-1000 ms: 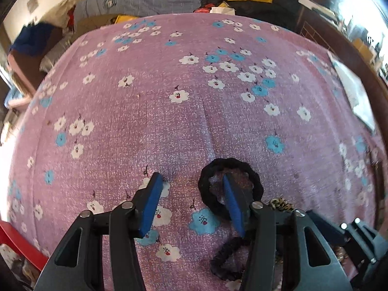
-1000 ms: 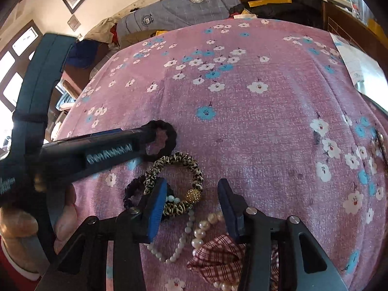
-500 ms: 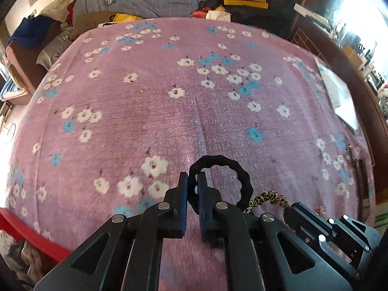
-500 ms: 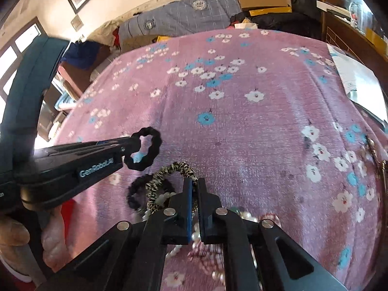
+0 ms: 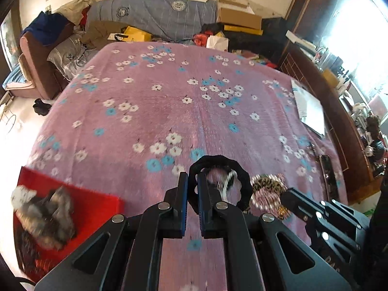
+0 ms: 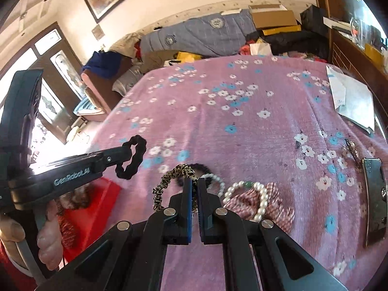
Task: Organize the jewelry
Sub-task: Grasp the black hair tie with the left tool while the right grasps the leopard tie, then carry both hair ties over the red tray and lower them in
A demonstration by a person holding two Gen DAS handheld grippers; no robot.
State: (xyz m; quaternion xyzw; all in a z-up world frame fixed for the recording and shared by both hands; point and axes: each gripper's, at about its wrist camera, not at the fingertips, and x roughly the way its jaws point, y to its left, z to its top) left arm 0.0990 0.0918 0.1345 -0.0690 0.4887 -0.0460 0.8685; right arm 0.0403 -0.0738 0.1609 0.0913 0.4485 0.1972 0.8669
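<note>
My left gripper (image 5: 192,181) is shut on a black scrunchie (image 5: 219,167), lifted above the pink floral bedspread (image 5: 194,111). The right wrist view shows that same gripper (image 6: 127,151) at the left with the black scrunchie (image 6: 134,157) hanging from its tips. My right gripper (image 6: 194,181) is shut on a leopard-print scrunchie (image 6: 167,179), also raised off the bed. A pearl bracelet (image 6: 260,194) lies on a plaid scrunchie (image 6: 276,209) beside it. Another black scrunchie (image 6: 202,167) and a white bead bracelet (image 6: 218,180) lie just beyond the fingers.
A red box (image 5: 97,206) holding furry hair ties (image 5: 46,215) sits at the bed's lower left edge. A phone (image 6: 374,194) and white papers (image 6: 351,101) lie on the right side. Clutter and a wooden headboard border the bed.
Both grippers closed, the left on the black scrunchie and the right on the leopard one, then rose off the bed. The left one swung toward the red box, which has come into view.
</note>
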